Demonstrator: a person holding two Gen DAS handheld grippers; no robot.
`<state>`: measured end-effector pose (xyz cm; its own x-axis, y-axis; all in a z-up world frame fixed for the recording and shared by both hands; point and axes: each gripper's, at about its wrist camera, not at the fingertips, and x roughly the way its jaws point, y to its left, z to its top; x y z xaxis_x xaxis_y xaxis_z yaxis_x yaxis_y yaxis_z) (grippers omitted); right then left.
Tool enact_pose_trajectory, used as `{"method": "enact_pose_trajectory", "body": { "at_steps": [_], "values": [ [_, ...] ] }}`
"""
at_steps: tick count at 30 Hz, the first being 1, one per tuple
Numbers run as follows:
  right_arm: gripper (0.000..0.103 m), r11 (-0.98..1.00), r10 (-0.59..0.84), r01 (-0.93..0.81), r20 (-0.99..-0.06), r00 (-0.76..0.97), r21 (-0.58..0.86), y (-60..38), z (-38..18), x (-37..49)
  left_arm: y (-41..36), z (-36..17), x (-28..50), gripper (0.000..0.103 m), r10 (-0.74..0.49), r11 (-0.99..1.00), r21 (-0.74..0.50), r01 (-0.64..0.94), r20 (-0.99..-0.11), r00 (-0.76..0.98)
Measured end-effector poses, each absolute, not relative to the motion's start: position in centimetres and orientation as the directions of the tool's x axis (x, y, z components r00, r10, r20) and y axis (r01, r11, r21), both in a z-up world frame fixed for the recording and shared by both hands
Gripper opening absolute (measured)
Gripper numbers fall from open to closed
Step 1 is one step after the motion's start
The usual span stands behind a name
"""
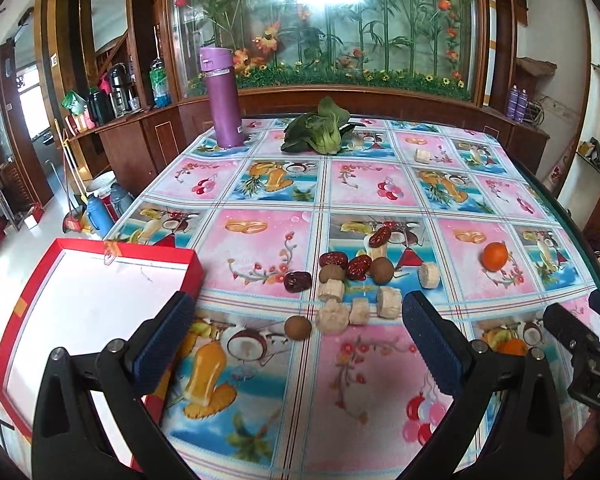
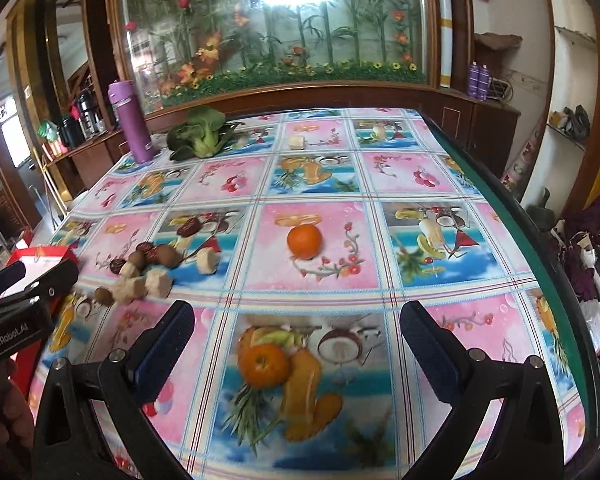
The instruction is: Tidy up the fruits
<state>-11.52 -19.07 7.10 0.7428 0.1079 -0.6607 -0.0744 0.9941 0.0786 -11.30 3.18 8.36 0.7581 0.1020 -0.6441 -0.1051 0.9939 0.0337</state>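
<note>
A red box (image 1: 80, 300) with a white inside sits on the table's left, by my left gripper's left finger. My left gripper (image 1: 296, 342) is open and holds nothing. Just ahead of it lie a longan (image 1: 298, 327), several pale chunks (image 1: 332, 318), red dates (image 1: 358, 267) and another longan (image 1: 381, 270). One orange (image 1: 495, 256) (image 2: 304, 241) rests farther right. My right gripper (image 2: 296, 344) is open, with a second orange (image 2: 264, 364) on the cloth between its fingers, untouched. The fruit pile (image 2: 140, 276) shows at the left of the right wrist view.
A purple flask (image 1: 222, 100) and a green leafy vegetable (image 1: 320, 130) stand at the far side, with one pale chunk (image 1: 422, 155) near them. The table's green edge (image 2: 520, 220) runs down the right. Fruit prints cover the cloth. The left gripper's body (image 2: 28, 284) shows at the left of the right wrist view.
</note>
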Motion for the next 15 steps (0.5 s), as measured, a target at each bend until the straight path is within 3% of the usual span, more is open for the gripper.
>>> {"method": "enact_pose_trajectory", "body": {
  "at_steps": [15],
  "values": [
    [0.102, 0.984, 0.174, -0.158, -0.647, 0.742, 0.083, -18.3, 6.1, -14.2, 4.2, 7.6, -14.0, 0.103, 0.136, 0.991, 0.08, -0.11, -0.653, 0.745]
  ]
}}
